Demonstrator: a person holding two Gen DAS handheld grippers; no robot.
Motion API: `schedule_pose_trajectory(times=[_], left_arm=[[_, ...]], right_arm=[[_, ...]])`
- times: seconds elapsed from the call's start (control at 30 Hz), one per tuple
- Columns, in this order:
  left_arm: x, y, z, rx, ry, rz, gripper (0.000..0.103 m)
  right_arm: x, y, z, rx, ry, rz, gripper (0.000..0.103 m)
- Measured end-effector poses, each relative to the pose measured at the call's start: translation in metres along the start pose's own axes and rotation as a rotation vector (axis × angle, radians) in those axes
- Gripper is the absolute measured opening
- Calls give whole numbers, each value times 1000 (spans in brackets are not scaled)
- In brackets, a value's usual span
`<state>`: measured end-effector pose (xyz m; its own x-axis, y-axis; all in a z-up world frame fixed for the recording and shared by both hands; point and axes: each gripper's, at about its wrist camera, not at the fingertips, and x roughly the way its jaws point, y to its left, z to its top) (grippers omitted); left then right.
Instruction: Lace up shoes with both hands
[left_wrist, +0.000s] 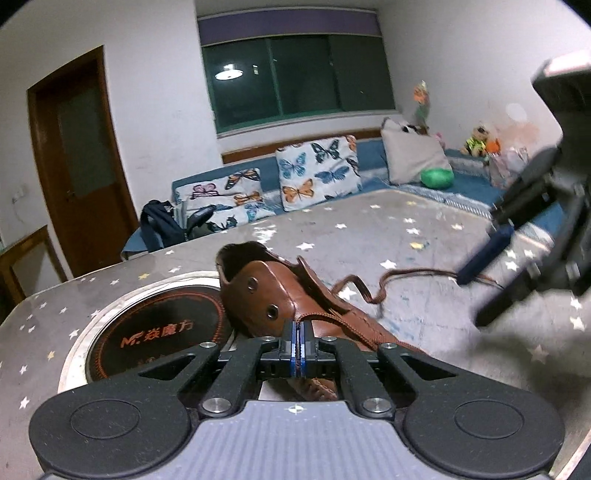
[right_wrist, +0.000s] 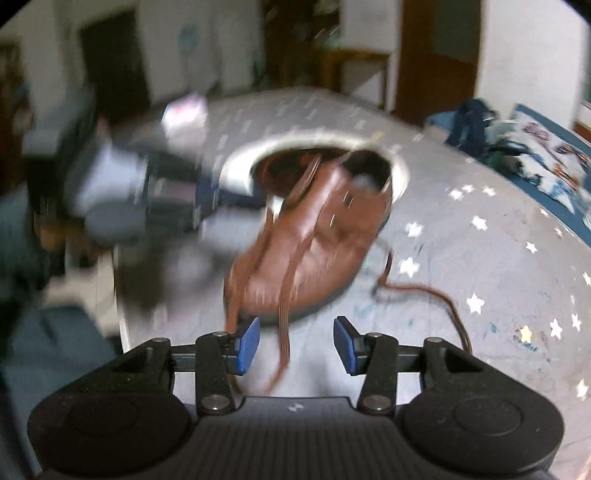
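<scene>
Star-patterned tabletop (left_wrist: 406, 236) carries a brown leather shoe (left_wrist: 280, 295), its heel over a round inset plate (left_wrist: 155, 332). Left tool (left_wrist: 298, 332) is fully closed on a brown lace (left_wrist: 321, 317) at the shoe, at 12 o'clock. Right tool (right_wrist: 296, 345) stands partly open; a blurred lace strand hangs between its pads (right_wrist: 248, 345), contact undeterminable. Shoe lies at its 12 o'clock. Sofa cushions (left_wrist: 317, 166) lie beyond.
</scene>
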<state>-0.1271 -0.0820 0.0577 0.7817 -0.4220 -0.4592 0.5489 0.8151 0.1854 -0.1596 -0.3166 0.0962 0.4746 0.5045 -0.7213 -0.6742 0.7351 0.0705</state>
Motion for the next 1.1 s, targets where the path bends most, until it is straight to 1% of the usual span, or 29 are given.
schedule_pose_trajectory(times=[0.03, 0.1, 0.23, 0.33, 0.4, 0.47, 0.53, 0.6, 0.67, 0.8, 0.9, 0.93, 0.97, 1.0, 1.03, 1.1], left_arm=[[3, -1, 0, 10, 5, -3, 2], [5, -3, -5, 20, 14, -16, 2], [6, -5, -12, 36, 30, -34, 3], [4, -7, -13, 62, 36, -48, 3], [3, -9, -14, 79, 37, -62, 4], [1, -10, -15, 93, 37, -71, 5], [3, -10, -15, 97, 42, -83, 6], [2, -10, -16, 104, 42, -90, 6], [1, -10, -16, 110, 44, -88, 8], [-2, -5, -16, 110, 48, -92, 10], [-6, 0, -17, 102, 51, -81, 18], [-7, 2, -18, 98, 51, -76, 22], [-8, 4, -18, 95, 52, -70, 24], [-9, 5, -19, 89, 52, -67, 28], [-9, 7, -18, 85, 52, -59, 35], [-10, 9, -18, 76, 53, -42, 43]], right_arm=[[0, 0, 2, 25, -34, 4, 43], [2, 1, 7, 70, -102, 14, 39], [19, 9, 14, 73, -146, 27, 31], [34, 14, 15, 54, -157, 31, 27], [42, 15, 16, 48, -157, 26, 20], [50, 14, 16, 46, -157, 11, 19], [56, 13, 15, 41, -159, 3, 16], [60, 12, 14, 37, -159, 2, 9], [65, 12, 12, 30, -154, -8, 6], [68, 12, 11, 40, -142, -22, 4], [67, 13, 11, 28, -137, -29, 4], [67, 14, 11, 18, -135, -30, 4], [67, 15, 12, 7, -133, -31, 6], [66, 17, 12, -1, -136, -39, 8], [66, 18, 13, -10, -137, -45, 8], [67, 19, 14, -22, -143, -53, 9]])
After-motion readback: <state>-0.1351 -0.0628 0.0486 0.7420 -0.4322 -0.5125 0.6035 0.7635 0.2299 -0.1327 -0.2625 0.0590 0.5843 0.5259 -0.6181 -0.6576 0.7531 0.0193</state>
